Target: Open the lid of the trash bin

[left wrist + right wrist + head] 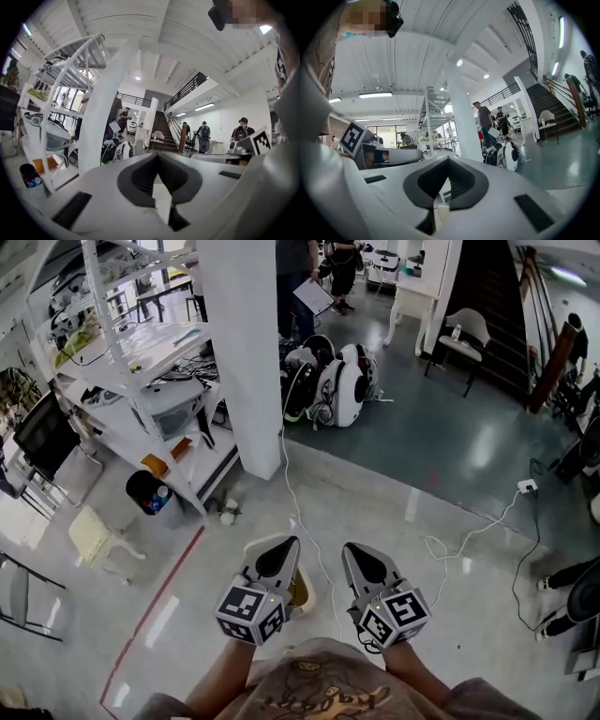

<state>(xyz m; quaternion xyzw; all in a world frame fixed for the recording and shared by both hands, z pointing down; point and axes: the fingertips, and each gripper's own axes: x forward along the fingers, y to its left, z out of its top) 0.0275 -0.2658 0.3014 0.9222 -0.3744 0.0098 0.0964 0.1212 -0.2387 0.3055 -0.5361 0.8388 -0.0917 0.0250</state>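
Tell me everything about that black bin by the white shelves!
The round black bin stands upright on the pale floor, right beside the bottom of the white shelves and left of the white pillar. It looks like dark plastic. Its top is open, no lid shows, and blue and red bits lie inside. Whether it touches the shelves is unclear. The left gripper and right gripper are both shut, well away from it.

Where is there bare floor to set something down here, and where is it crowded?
Bare: the pale floor between the red line and the white cable; also the dark green floor between the white pillar and the power strip. Crowded: under the shelf rack around the black bin, and by the chairs at left.
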